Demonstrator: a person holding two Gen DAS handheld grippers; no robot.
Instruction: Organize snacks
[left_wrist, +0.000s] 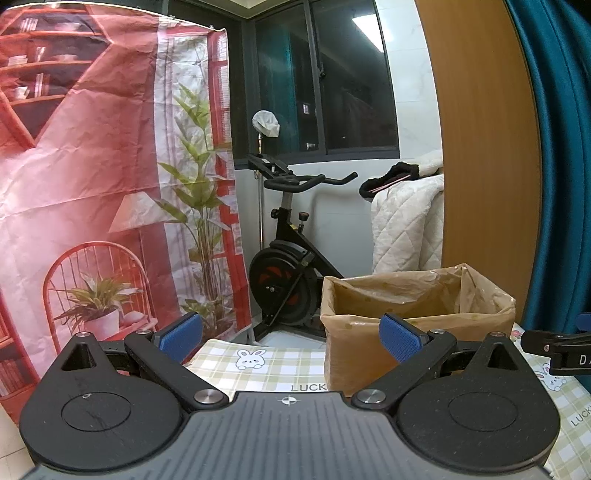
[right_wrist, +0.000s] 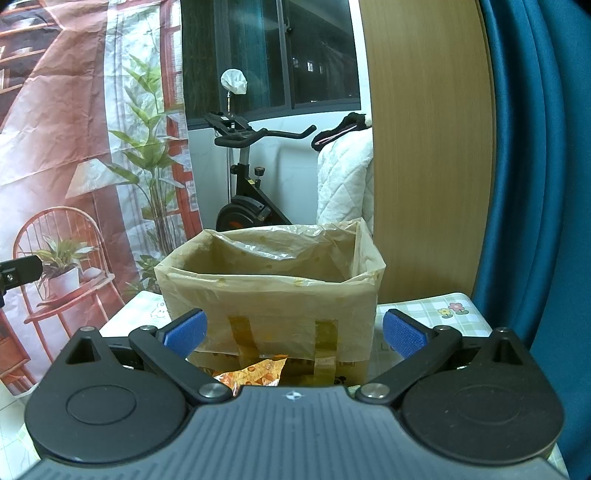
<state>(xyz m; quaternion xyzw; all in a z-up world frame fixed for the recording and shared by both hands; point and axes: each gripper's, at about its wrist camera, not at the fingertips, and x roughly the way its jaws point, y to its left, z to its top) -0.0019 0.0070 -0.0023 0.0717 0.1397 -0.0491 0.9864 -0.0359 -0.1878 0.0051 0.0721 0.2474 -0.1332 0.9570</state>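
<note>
Both the left gripper (left_wrist: 290, 338) and the right gripper (right_wrist: 293, 330) stand wide apart, holding nothing. An orange crinkled snack packet (right_wrist: 255, 373) lies just before the brown cardboard box lined with thin plastic (right_wrist: 273, 295); probably picking it comes next. The green checked tablecloth (left_wrist: 266, 363) covers the table; a black exercise bike (left_wrist: 284, 254) stands behind.

Indoor artificial light, moderately bright; ceiling lamp reflected in dark window (left_wrist: 343, 92). Soft shadows, mild sheen on plastic-lined box (right_wrist: 269, 280). Strong fisheye bending at edges, black vignette corners. Focus sharp, no motion blur
</note>
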